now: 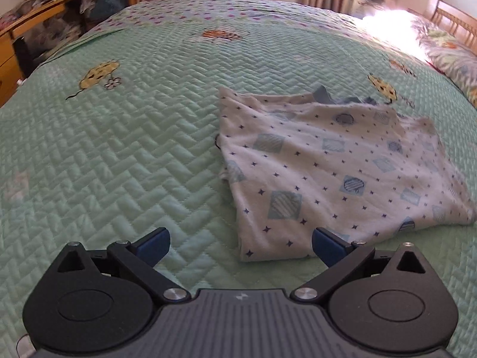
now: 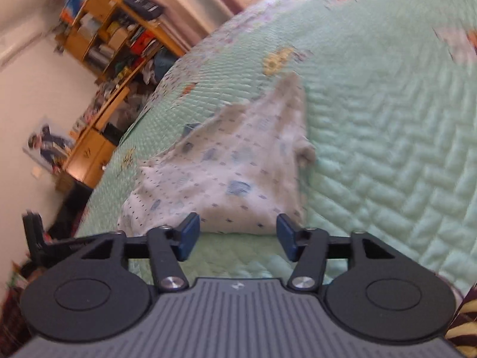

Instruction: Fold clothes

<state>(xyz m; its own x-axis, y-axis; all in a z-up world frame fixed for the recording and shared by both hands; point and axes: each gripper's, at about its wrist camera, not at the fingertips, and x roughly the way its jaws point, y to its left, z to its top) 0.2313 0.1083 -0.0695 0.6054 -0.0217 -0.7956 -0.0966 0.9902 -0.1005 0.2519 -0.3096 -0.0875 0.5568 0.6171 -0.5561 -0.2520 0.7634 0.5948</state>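
Garment (image 1: pixel 334 167) lies folded on quilt (image 1: pixel 134 155), both grippers (image 1: pixel 240 246) (image 2: pixel 235 237) apart and empty; next likely regrasp an edge.

Open quilt: the green quilted bedspread (image 1: pixel 125 149) lies bare from 9 to 12 o'clock in the left wrist view.
Obstacle: the folded patterned garment (image 1: pixel 328 164) fills 1 to 3 o'clock.
Bed edge: wooden shelves (image 2: pixel 119 29) at 10 o'clock in the right wrist view.
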